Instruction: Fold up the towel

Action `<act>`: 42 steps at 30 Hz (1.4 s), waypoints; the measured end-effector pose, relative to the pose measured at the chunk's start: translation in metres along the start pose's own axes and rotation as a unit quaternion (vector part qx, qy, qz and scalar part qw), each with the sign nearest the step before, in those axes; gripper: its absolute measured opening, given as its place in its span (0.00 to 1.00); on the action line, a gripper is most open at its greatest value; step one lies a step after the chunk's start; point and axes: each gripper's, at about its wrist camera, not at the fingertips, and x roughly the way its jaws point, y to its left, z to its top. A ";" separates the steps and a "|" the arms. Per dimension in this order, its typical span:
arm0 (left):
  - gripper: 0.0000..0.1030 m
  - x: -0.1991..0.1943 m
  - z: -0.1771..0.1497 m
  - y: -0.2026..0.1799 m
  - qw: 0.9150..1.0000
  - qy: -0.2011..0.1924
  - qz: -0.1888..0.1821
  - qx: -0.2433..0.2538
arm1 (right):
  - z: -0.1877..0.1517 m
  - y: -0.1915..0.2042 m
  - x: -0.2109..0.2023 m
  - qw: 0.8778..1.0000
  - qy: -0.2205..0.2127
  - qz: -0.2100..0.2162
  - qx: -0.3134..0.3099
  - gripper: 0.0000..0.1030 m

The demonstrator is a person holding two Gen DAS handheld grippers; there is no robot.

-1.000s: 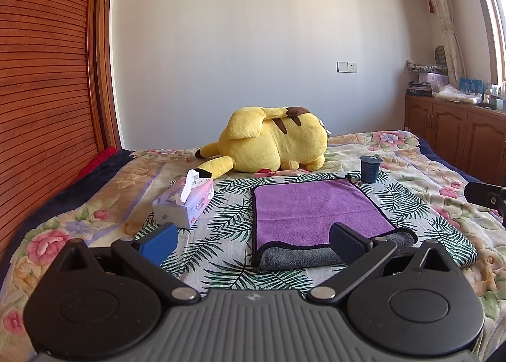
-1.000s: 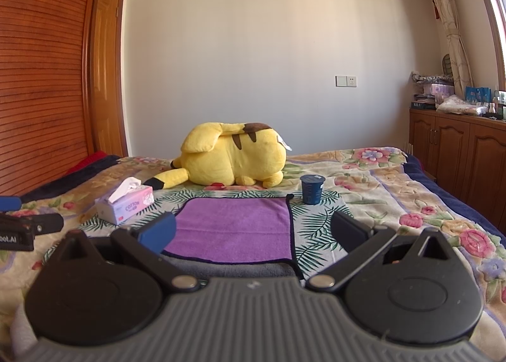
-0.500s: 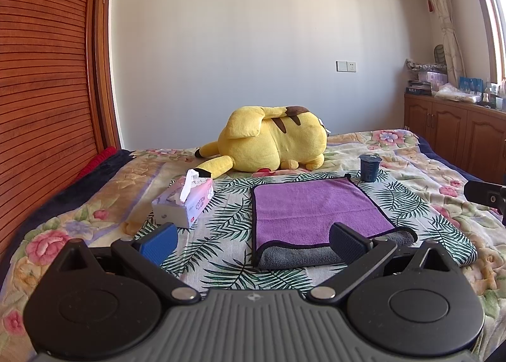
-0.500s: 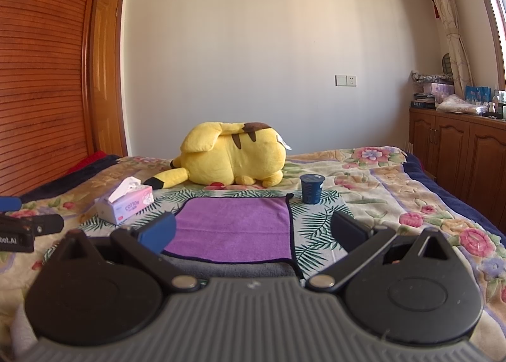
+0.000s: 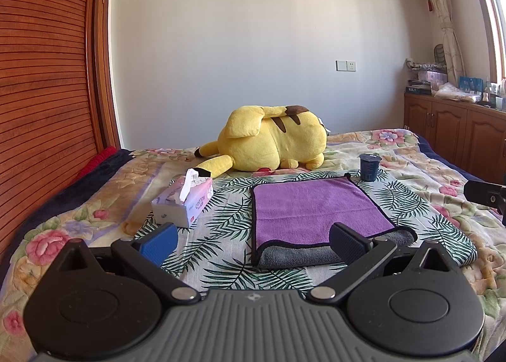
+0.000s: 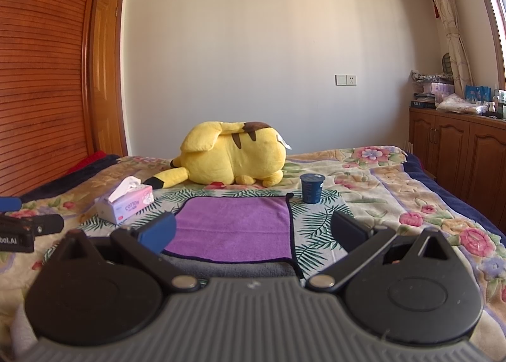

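Observation:
A towel, purple on top and grey underneath (image 5: 310,210), lies flat on the bed, folded once, with its grey fold at the near edge. It also shows in the right wrist view (image 6: 234,226). My left gripper (image 5: 251,240) is open and empty, held above the bed just short of the towel's near left part. My right gripper (image 6: 253,230) is open and empty, held over the towel's near edge. The right gripper's tip shows at the right edge of the left wrist view (image 5: 484,193).
A yellow plush toy (image 5: 272,147) lies behind the towel. A tissue box (image 5: 185,200) sits to the towel's left. A dark blue cup (image 5: 369,166) stands at its far right corner. Wooden cabinets (image 6: 458,153) line the right wall. A slatted wooden panel (image 5: 47,77) stands on the left.

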 end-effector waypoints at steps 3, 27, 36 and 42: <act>0.81 -0.001 0.000 0.001 1.000 0.001 0.000 0.000 | -0.001 0.000 0.000 1.000 0.001 0.000 0.000 1.00; 0.81 0.042 0.012 -0.012 0.998 0.047 -0.036 0.028 | -0.003 0.006 0.022 0.999 0.040 0.017 -0.007 1.00; 0.81 0.066 0.018 -0.011 0.997 0.059 -0.045 0.032 | -0.004 0.006 0.043 0.997 0.073 0.014 -0.016 1.00; 0.81 0.080 0.019 -0.009 0.996 0.066 -0.053 0.028 | -0.009 0.004 0.057 0.994 0.107 0.014 -0.014 1.00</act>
